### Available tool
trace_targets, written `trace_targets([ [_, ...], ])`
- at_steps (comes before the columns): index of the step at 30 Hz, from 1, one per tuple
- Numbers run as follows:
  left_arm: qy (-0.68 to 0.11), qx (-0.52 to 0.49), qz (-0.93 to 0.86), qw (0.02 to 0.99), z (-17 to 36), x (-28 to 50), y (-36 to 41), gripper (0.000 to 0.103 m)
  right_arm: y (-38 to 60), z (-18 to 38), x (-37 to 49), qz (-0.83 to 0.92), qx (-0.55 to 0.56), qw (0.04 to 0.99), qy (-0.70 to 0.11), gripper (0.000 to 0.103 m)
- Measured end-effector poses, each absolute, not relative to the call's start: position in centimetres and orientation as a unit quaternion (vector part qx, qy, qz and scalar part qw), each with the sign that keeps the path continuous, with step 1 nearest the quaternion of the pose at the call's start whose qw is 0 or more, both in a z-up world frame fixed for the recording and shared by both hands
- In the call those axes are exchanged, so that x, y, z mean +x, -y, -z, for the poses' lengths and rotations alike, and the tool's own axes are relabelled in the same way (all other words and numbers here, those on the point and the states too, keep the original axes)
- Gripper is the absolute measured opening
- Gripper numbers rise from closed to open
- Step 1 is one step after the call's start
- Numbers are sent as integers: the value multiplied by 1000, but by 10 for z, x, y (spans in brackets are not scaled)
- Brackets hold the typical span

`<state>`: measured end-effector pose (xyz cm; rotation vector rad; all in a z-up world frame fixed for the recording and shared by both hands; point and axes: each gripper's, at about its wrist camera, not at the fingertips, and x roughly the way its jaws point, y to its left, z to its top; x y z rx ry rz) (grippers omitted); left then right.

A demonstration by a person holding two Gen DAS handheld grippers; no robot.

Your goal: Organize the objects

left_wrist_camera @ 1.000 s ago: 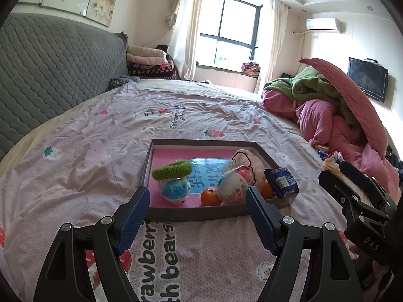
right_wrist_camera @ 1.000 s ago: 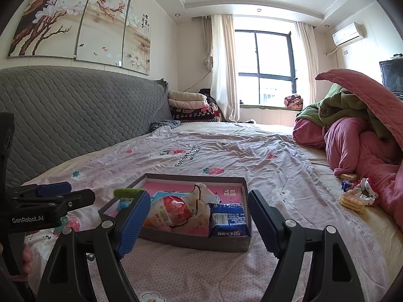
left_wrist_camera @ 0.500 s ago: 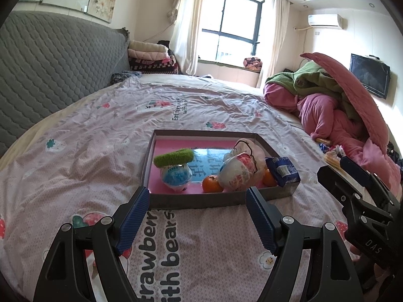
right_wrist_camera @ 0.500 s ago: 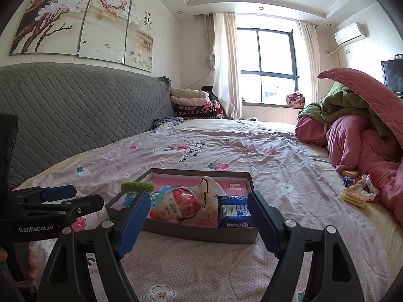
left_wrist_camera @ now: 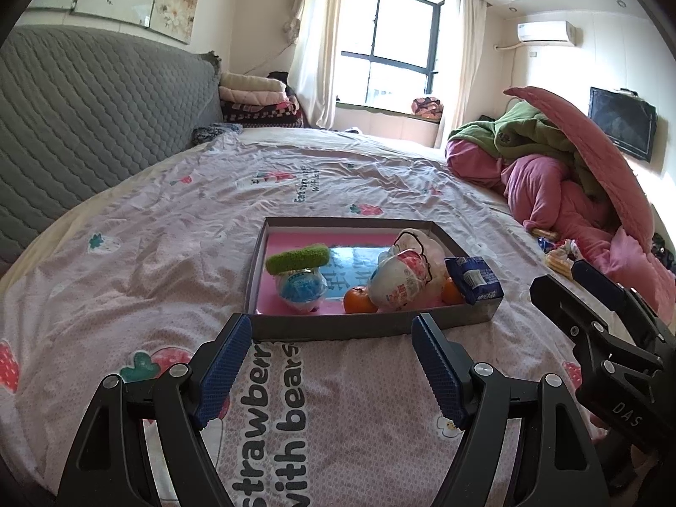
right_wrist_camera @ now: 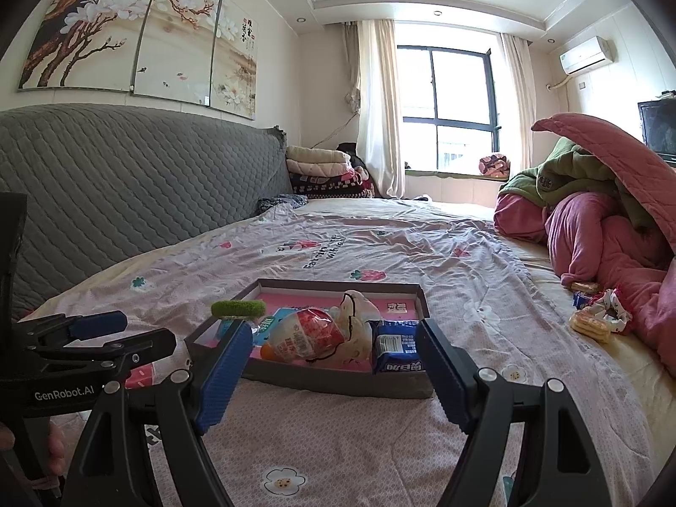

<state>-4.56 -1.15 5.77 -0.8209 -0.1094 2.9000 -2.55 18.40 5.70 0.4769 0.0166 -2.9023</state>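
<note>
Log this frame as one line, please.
left hand-held gripper: open, empty | right hand-held gripper: open, empty | tray: on bed, holds snacks | phase: approach

Your right gripper (right_wrist_camera: 331, 369) hung spread wide and empty before the tray (right_wrist_camera: 338, 382), where the blue packet (right_wrist_camera: 397, 348) sat by its near-right wall.

Black-framed left gripper (left_wrist_camera: 331, 325) and right gripper (right_wrist_camera: 331, 331), blue ribbed pads, silver screws.

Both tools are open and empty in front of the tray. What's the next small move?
Probably ease the right tool forward toward the blue carton at the tray's near right corner: it is the closest item and the tool's fingers already frame it.
</note>
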Motion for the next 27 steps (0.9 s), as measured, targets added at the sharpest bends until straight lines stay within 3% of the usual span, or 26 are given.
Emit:
trace_targets([
  [27, 30, -304, -950, 63, -34, -37, 6, 79, -189, -35, -24, 974, 208, 89, 2, 79],
])
